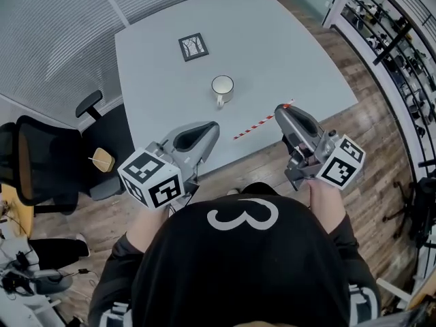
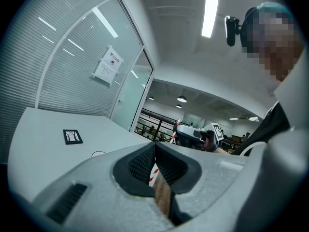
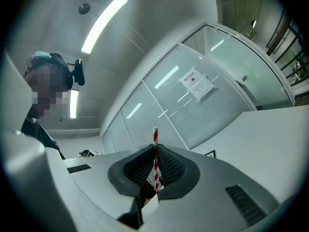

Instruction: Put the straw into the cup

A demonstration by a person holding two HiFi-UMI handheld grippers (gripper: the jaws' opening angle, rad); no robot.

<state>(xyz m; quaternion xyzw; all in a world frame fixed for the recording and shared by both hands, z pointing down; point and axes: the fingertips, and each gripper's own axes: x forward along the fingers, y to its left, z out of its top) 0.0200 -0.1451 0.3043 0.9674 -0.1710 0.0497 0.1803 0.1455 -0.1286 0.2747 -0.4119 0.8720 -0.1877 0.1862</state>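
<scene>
Left gripper: the grey moulded left gripper (image 1: pixel 208 129) (image 2: pixel 154 146) is clenched, its black pads meeting at the tip with nothing between them. It hangs above the near edge of the table, on the near left of the cup.
Right gripper: the matching grey right gripper (image 1: pixel 281 111) (image 3: pixel 155 149) is clamped on the thin red-and-white striped straw (image 1: pixel 255 125) (image 3: pixel 155 139), close to one of its ends.
Straw: in the head view it slants from the right jaws towards the near left, over the table's front edge. A short stub pokes out past the jaws on the far side. It lies on the near side of the cup, apart from it and not in it.
Cup: the white handled mug (image 1: pixel 222 87) stands upright on the table, its handle turned towards the person.
Hard to tell: whether the straw's free end touches the table.
Cut off, left gripper view: only a thin arc of the cup's rim (image 2: pixel 99 154) clears the gripper body. The straw (image 2: pixel 153 174) shows as a striped sliver in the gap below the pads.
Cut off, right gripper view: the cup is hidden behind the gripper body. Only a corner of the small black square picture frame (image 3: pixel 211 153) (image 1: pixel 193 47) shows.
Textures: the pads are finely ribbed and the gripper shells are smooth. The pale grey tabletop (image 1: pixel 286 53) is flat and matte, and the frame lies flat on its far part.
</scene>
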